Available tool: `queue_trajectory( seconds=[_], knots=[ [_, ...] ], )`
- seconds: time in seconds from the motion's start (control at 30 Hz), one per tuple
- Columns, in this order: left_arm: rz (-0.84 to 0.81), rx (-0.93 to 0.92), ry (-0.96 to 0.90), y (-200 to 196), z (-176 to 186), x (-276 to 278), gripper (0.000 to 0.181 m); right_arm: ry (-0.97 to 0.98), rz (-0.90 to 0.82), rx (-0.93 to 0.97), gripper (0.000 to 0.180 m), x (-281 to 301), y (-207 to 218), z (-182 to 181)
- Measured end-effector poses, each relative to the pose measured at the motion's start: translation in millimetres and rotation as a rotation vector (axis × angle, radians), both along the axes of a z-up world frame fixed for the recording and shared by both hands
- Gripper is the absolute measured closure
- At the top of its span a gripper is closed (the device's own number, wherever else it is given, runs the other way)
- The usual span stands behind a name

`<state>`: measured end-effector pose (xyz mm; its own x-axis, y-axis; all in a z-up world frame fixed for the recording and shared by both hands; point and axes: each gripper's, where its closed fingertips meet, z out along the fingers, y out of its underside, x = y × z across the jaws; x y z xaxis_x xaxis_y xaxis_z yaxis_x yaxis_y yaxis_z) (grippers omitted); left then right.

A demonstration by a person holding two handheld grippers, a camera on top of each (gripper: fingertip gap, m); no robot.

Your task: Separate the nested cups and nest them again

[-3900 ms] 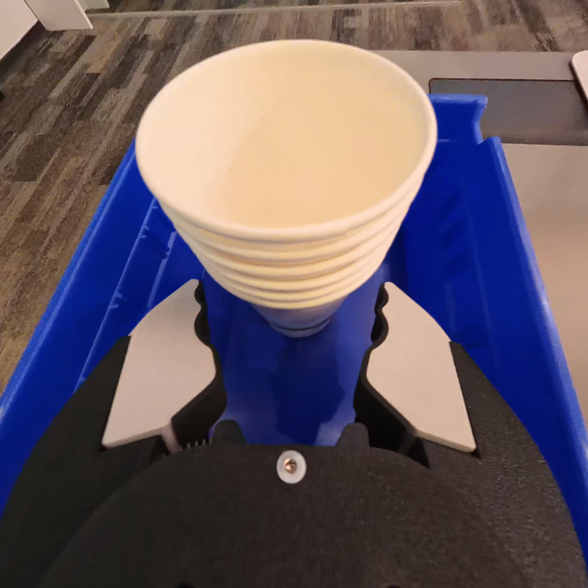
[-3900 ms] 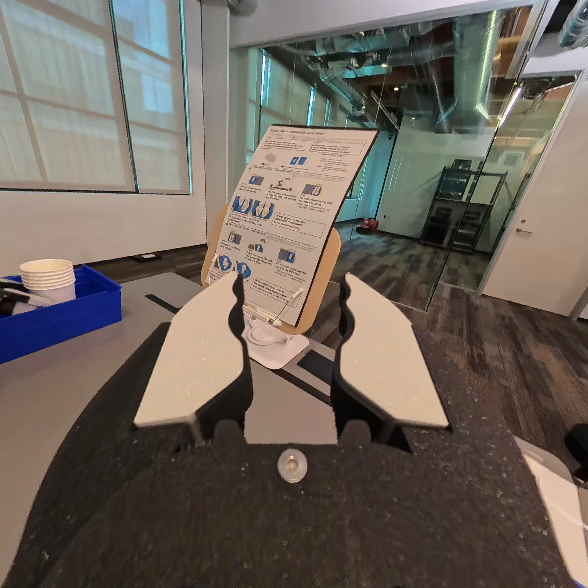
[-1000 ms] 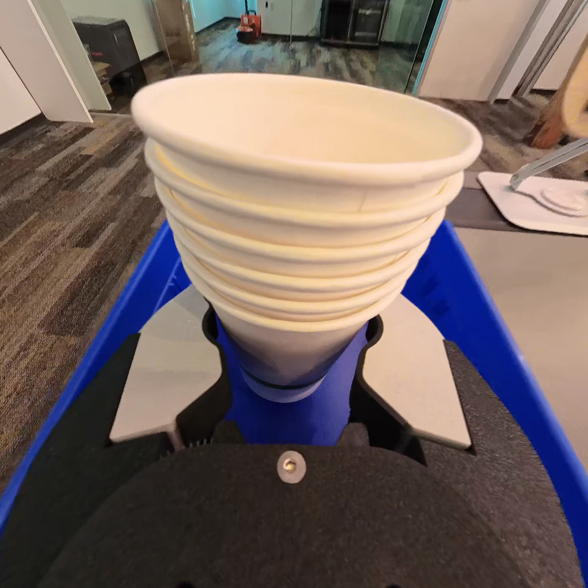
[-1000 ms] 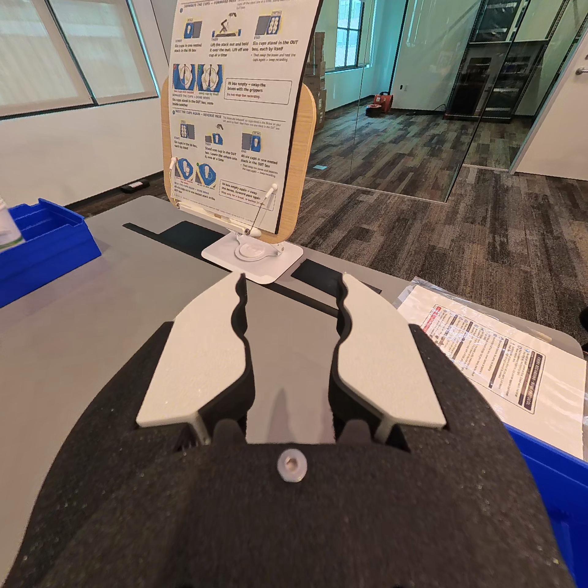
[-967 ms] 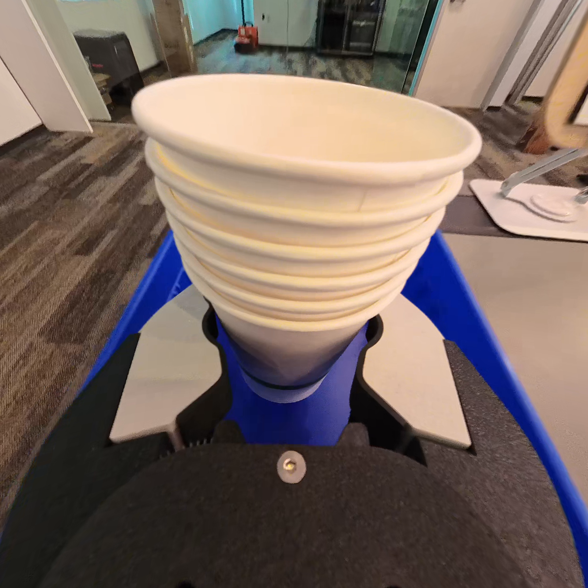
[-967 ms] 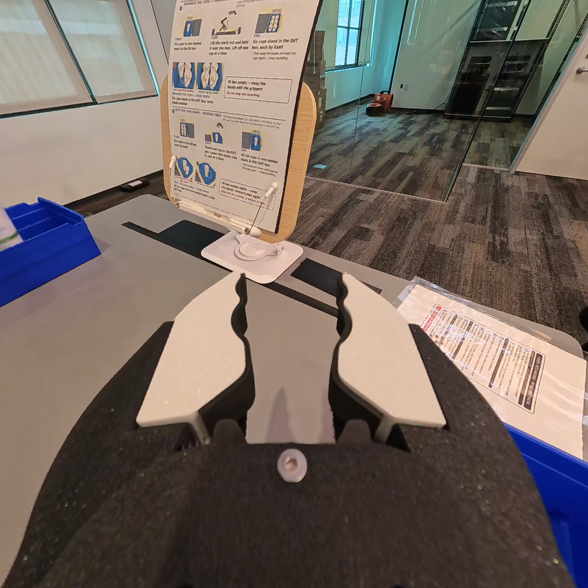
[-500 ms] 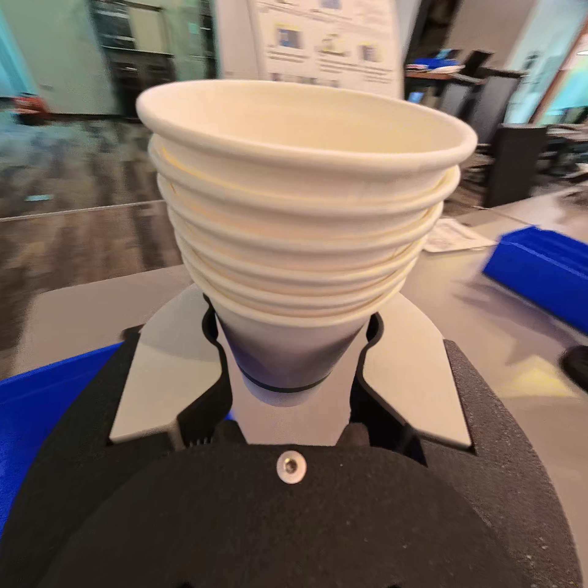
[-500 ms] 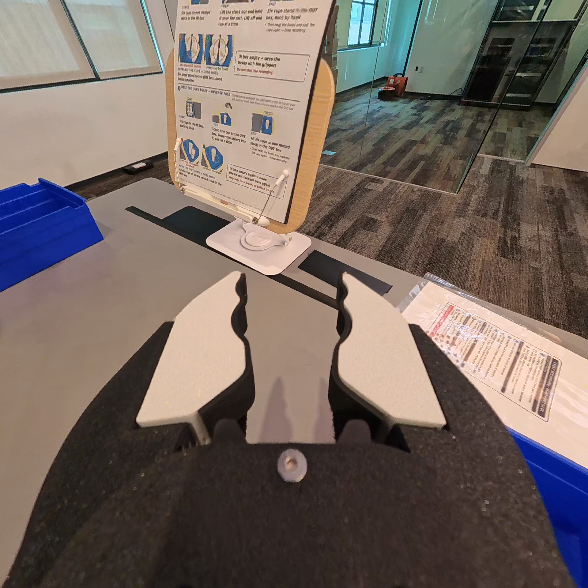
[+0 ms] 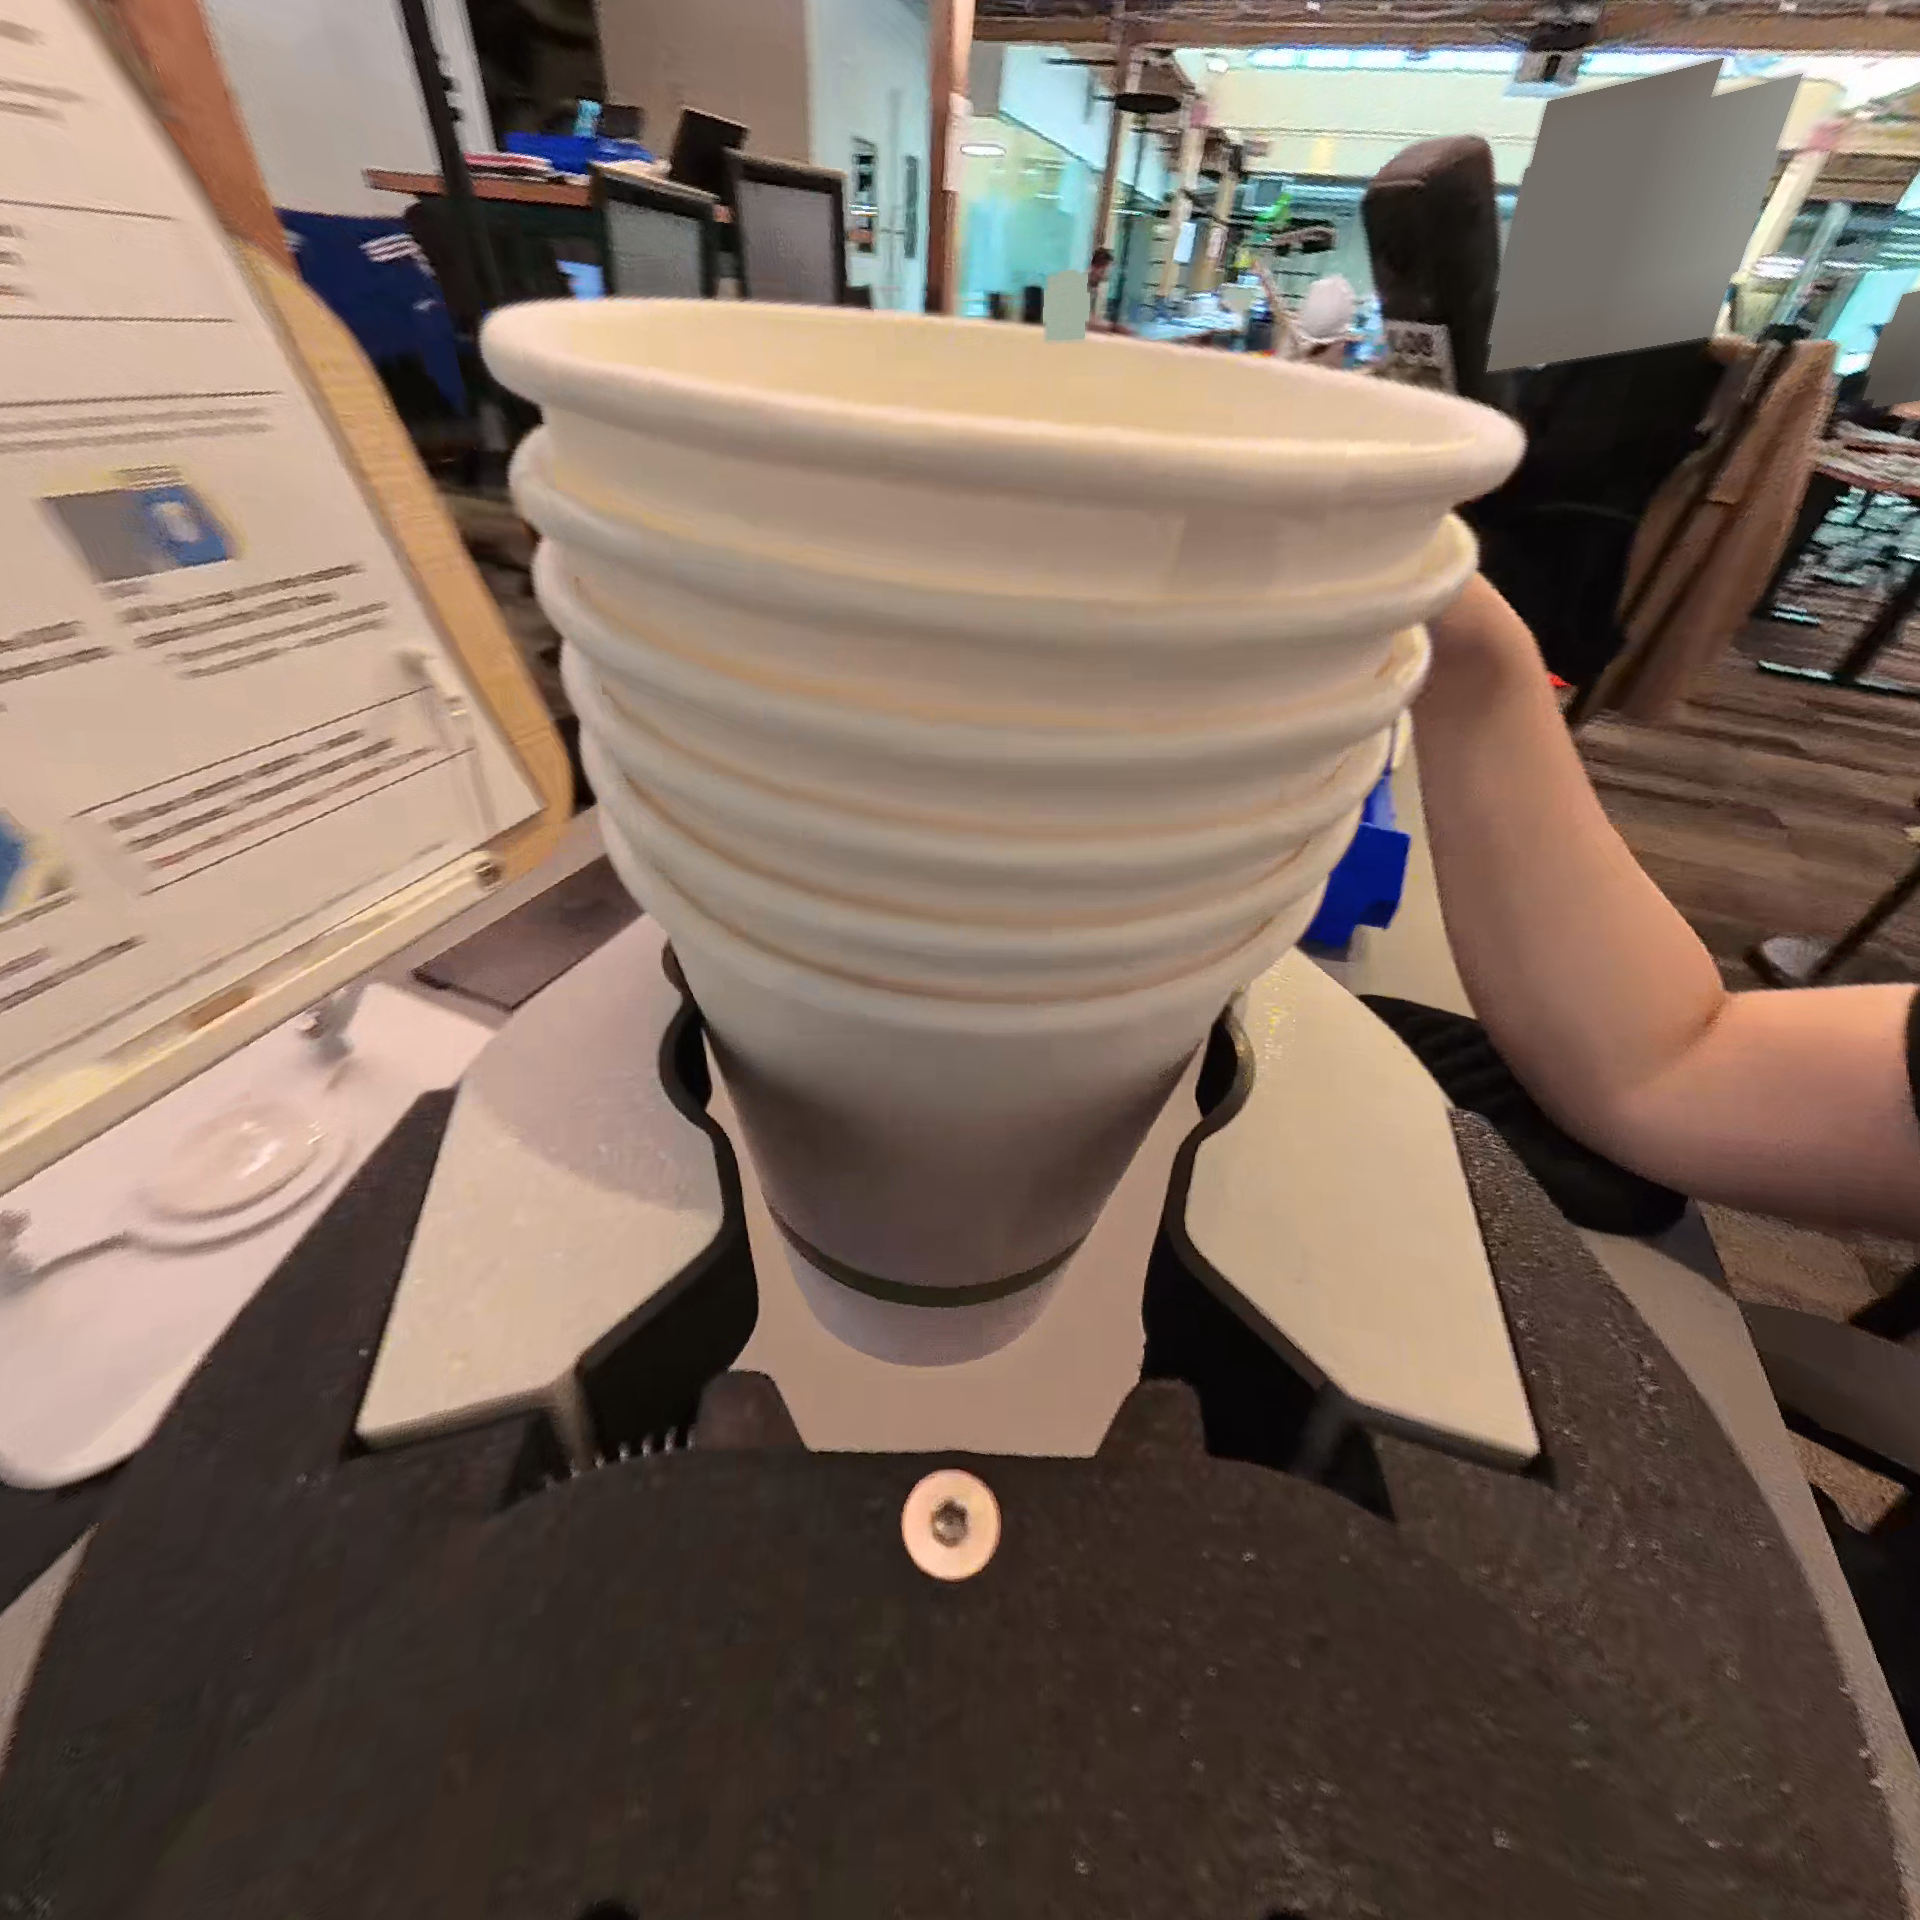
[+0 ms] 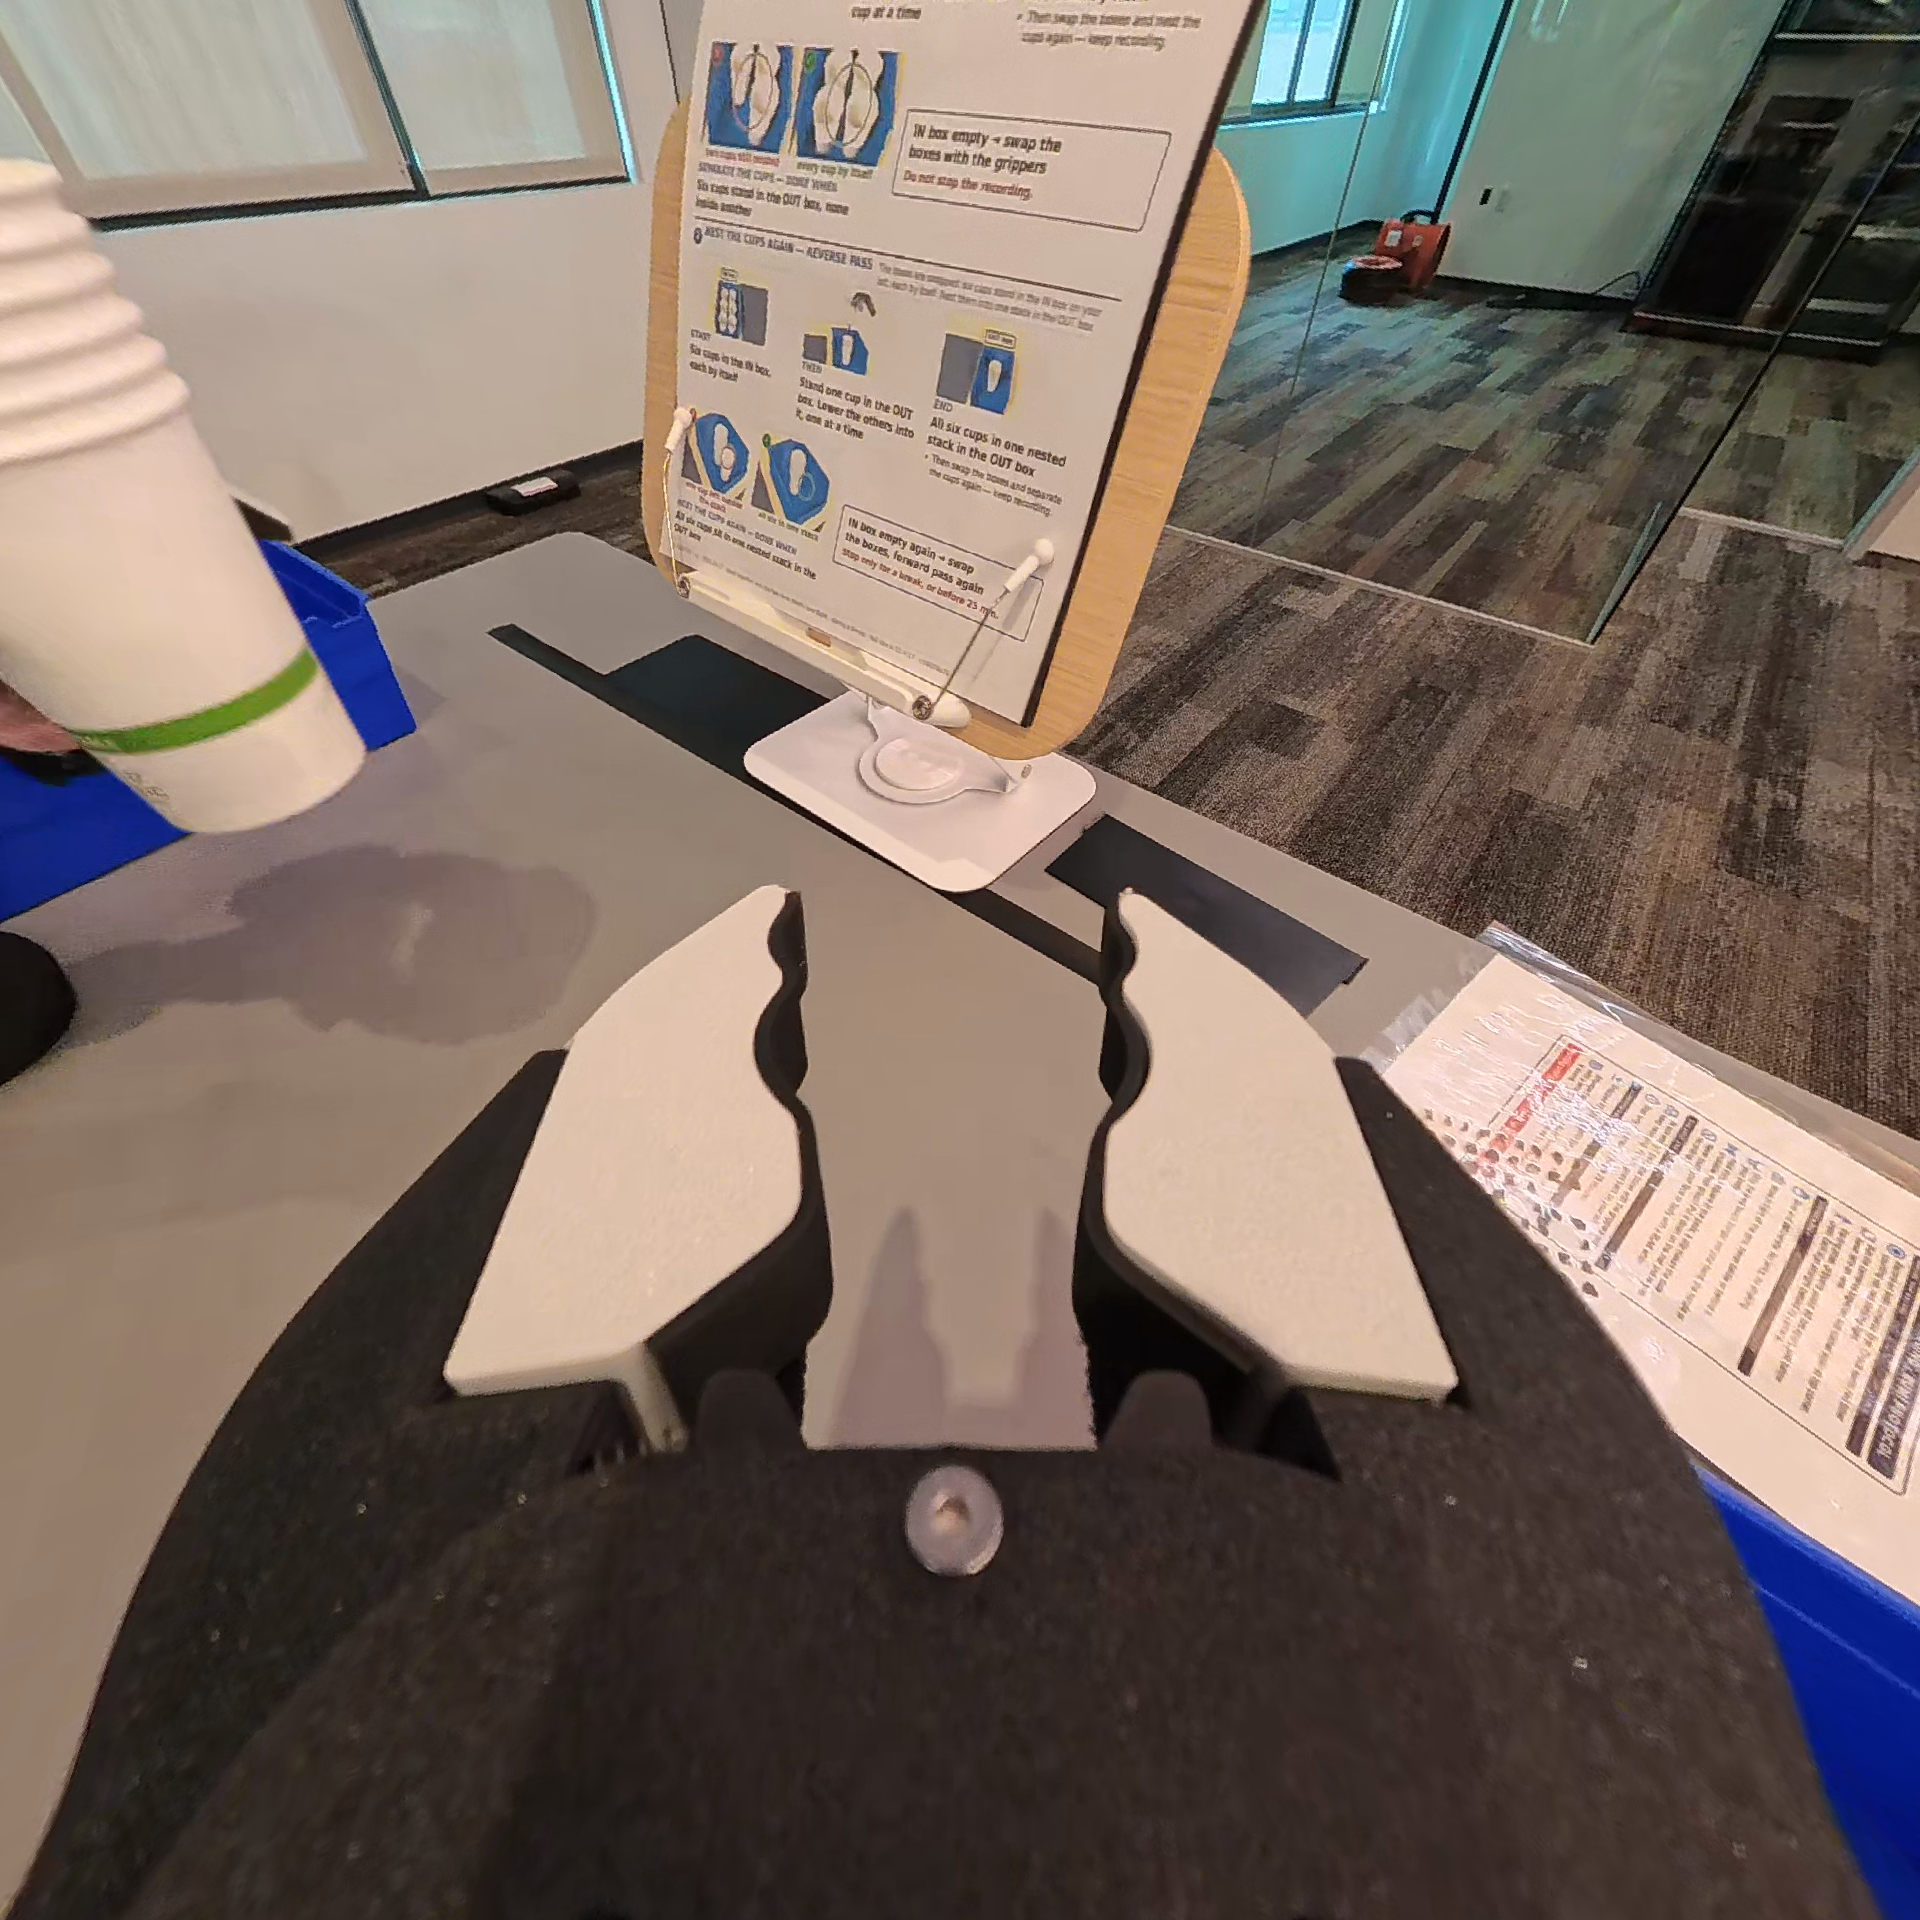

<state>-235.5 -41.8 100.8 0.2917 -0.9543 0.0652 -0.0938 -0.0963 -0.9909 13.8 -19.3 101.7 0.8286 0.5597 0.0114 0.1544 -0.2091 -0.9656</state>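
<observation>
The stack of nested cups [image 9: 966, 790] has left the blue bin [image 10: 343, 644] and now hangs over the grey table [image 10: 520, 1039], pinched low by the left gripper [image 9: 951, 1143]; the right gripper [image 10: 951, 1039] hovers spread, empty

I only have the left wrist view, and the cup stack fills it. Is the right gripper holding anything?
Observer: No. The right gripper is open and empty, over the bare grey table.
Operator: Is my stack clear of the table?
Observer: Yes. In the right wrist view the cup stack hangs tilted in the air. Its shadow lies on the table below it.
Operator: Anything near it?
Observer: A blue bin sits just behind its base.
</observation>
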Motion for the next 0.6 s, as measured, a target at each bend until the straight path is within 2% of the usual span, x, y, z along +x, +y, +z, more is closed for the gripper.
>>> queue_trajectory(
  seconds=[0.27, 0.4, 0.6],
  knots=[
    [-0.18, -0.002, 0.053, -14.2, -26.5, 56.9, 0.087, -0.005, 0.049, 0.045, 0.127, -16.4, -8.9, 13.0],
    [-0.222, -0.03, 0.051, -17.4, -36.7, 60.3, 0.088, -0.079, 0.115, 0.094, 0.129, -34.2, -18.5, 17.6],
    [-0.199, -0.024, 0.082, -6.2, -55.7, 48.9, 0.088, -0.247, 0.251, 0.163, 0.146, -67.0, -44.1, 15.4]
  ],
)
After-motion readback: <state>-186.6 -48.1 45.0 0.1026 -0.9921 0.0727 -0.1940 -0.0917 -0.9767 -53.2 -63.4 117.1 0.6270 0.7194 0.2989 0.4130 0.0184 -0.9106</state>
